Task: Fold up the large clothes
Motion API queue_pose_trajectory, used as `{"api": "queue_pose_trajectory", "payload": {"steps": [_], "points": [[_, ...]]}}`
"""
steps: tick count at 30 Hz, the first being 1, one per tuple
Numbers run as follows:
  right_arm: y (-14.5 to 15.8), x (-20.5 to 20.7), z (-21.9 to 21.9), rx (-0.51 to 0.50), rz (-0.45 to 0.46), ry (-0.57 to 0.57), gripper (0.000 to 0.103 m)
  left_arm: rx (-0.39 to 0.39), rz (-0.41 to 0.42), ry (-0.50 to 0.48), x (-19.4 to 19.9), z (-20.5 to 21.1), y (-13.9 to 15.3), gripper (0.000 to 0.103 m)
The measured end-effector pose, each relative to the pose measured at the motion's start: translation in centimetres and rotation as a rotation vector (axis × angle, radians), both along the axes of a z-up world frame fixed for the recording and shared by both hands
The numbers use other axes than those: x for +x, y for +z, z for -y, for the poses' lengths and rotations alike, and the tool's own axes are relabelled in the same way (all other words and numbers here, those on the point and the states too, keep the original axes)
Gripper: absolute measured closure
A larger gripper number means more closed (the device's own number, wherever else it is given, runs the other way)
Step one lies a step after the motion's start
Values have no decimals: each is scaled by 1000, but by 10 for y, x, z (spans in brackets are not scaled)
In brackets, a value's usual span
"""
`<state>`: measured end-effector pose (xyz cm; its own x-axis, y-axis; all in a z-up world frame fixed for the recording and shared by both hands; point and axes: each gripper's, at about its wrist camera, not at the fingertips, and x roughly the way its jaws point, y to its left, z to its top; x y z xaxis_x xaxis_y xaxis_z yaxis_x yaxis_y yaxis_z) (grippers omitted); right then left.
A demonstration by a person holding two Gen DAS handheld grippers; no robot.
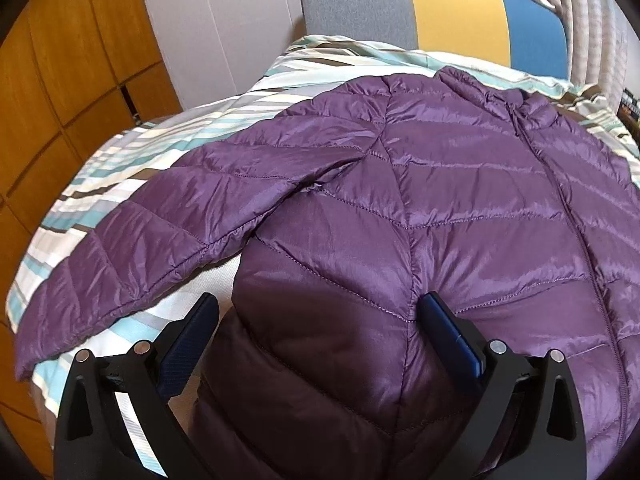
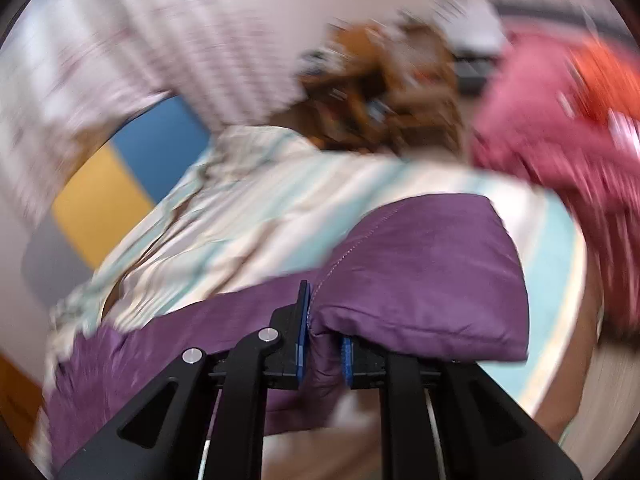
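Observation:
A purple quilted puffer jacket [image 1: 440, 184] lies spread front-up on a striped bed cover [image 1: 132, 148], one sleeve [image 1: 132, 248] stretched to the left. My left gripper [image 1: 320, 312] hovers open over the jacket's lower hem, its blue-padded fingers [image 1: 448, 324] wide on either side of the fabric. In the blurred right wrist view, my right gripper [image 2: 324, 344] is shut on a fold of purple jacket fabric [image 2: 424, 272], which is pinched between its blue pads and lifted above the bed.
A grey, yellow and blue headboard [image 1: 452, 16] stands behind the bed. Wooden cabinet doors [image 1: 68, 72] run along the left. A pink-red bundle [image 2: 560, 120] lies at the bed's right, with a brown cluttered shape [image 2: 380, 92] behind.

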<state>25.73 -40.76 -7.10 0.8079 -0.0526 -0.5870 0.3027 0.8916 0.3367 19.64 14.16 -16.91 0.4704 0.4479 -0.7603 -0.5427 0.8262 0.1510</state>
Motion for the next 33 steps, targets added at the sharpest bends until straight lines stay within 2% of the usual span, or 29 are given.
{"api": "queue_pose_trajectory", "payload": {"steps": [2, 4, 9, 19, 25, 30, 33], "points": [[13, 5, -37, -96, 42, 76, 91, -14, 2, -1, 0, -2, -1, 3], [20, 5, -71, -146, 73, 139, 92, -62, 14, -2, -1, -8, -2, 3], [20, 10, -148, -202, 98, 305, 95, -206, 69, 1, -9, -26, -7, 3], [-1, 21, -302, -387, 128, 688, 97, -188, 77, 0, -8, -23, -7, 3], [-25, 4, -386, -493, 169, 904, 97, -189, 84, -1, -9, -23, -7, 3], [-51, -7, -428, -547, 157, 1016, 96, -187, 88, -1, -9, -23, -7, 3], [-71, -8, -454, -634, 106, 1107, 88, -186, 89, -1, -9, -23, -7, 3]]}}
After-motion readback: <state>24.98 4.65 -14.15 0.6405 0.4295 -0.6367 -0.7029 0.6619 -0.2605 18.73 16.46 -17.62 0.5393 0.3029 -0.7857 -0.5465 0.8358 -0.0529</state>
